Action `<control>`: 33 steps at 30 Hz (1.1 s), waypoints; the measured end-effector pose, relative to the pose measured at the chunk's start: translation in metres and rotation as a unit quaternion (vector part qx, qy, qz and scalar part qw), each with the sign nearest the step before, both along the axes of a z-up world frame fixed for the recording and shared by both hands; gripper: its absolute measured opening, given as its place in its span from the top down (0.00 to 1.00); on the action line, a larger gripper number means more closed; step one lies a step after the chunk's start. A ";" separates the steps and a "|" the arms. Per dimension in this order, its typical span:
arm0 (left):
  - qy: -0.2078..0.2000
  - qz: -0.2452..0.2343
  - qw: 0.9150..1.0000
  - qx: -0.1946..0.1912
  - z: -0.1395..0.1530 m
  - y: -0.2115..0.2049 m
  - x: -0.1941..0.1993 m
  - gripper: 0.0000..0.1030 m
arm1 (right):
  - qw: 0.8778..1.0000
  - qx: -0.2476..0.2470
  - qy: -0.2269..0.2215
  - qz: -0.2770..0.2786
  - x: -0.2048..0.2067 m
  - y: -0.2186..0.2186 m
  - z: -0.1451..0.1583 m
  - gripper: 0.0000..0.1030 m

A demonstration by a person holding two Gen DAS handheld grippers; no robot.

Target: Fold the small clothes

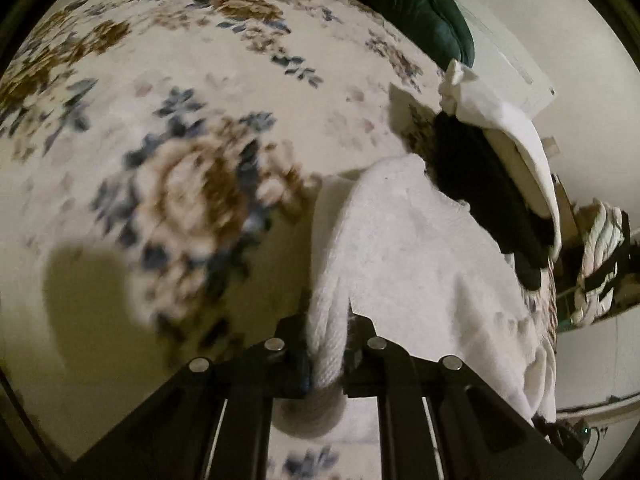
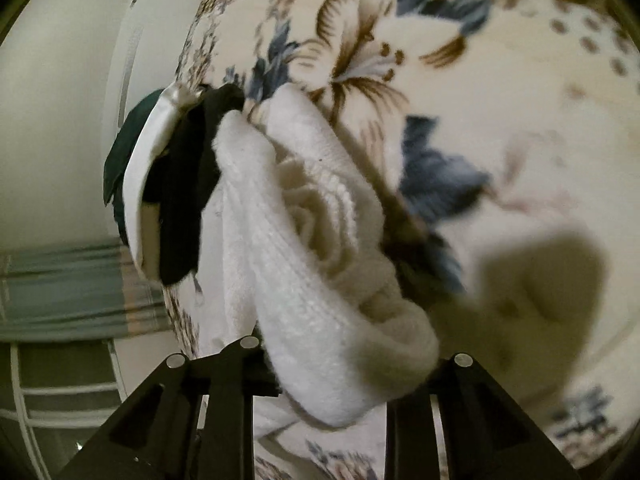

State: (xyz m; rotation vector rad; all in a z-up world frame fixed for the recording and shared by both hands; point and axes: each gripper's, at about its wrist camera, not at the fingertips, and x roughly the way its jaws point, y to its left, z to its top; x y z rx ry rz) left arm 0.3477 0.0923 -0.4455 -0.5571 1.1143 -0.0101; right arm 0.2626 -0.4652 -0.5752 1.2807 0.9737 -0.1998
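Two grippers held white cloth over a flowery bed. Closest in the left wrist view, the left gripper (image 1: 328, 344) had its jaws clenched tight on a bunched fold of the white knit cloth (image 1: 404, 248). A rolled bit of that cloth hung down between the black arms. From there the cloth spread up and to the right across the bed. In the right wrist view, the right gripper (image 2: 352, 376) had its jaws grasping a thick, puffy end of the white sock-like cloth (image 2: 304, 264). It looked knitted on the outside and loopy and soft on the inside. I could not tell if both grippers held the same piece. All of it lay on the bedspread (image 1: 208, 92), which was cream with blue and brown flowers. A dark shadow (image 1: 84, 284) fell on the bedspread to the left of the left gripper, and another shadow (image 2: 536, 276) fell to the right of the right gripper. A bit farther off, a black piece of clothing (image 1: 480, 188) lay touching the far edge of the white cloth. Just past it, near the edge of the bed, sat a smooth white piece of cloth (image 1: 516, 128), partly over the black one. Farther still was a dark green pillow (image 1: 404, 4) at the top of the bed. Beyond the bed, a pale wall (image 1: 560, 24) showed, and some bundled cloth (image 1: 600, 256) sat far off at the right side. In the right wrist view a striped blue-green cloth (image 2: 64, 288) hung far off at the left.
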 end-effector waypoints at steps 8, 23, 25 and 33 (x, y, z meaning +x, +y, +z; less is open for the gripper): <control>0.098 -0.009 0.995 -0.002 -0.039 0.019 -0.066 0.88 | 0.995 -0.003 0.089 0.046 -0.094 0.004 -0.002 0.68; 0.021 -0.150 0.985 0.077 -0.004 -0.037 0.056 0.42 | 0.929 -0.274 0.115 0.219 0.042 0.018 0.073 0.47; 0.026 -0.185 0.979 0.084 -0.016 -0.056 0.074 0.42 | 0.917 -0.275 0.120 0.263 0.082 0.031 0.056 0.47; 0.053 -0.257 0.955 0.140 -0.070 -0.099 0.104 0.42 | 0.881 -0.323 0.152 0.309 0.141 0.052 0.016 0.94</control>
